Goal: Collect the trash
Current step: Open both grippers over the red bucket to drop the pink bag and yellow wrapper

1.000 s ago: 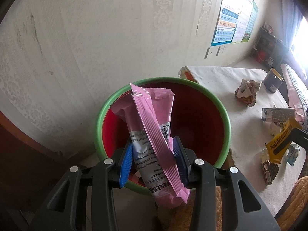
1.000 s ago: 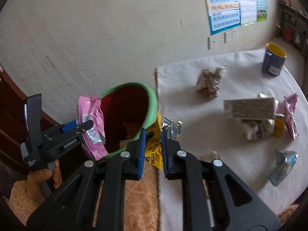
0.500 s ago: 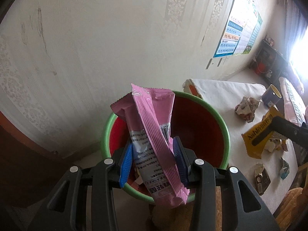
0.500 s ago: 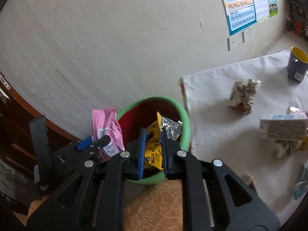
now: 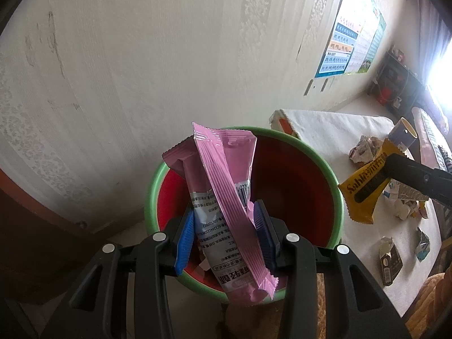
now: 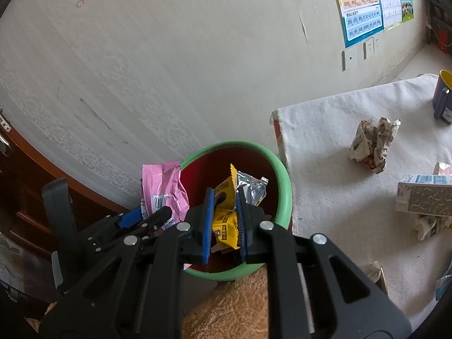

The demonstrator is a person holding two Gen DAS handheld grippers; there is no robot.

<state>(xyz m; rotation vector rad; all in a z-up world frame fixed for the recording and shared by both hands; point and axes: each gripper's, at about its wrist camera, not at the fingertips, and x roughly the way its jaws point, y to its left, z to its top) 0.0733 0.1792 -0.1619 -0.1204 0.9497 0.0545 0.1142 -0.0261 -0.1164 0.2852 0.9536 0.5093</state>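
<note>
Two wrappers (image 5: 226,192) (image 6: 226,220) (one pink, one yellow), one bin (image 5: 319,166).
</note>
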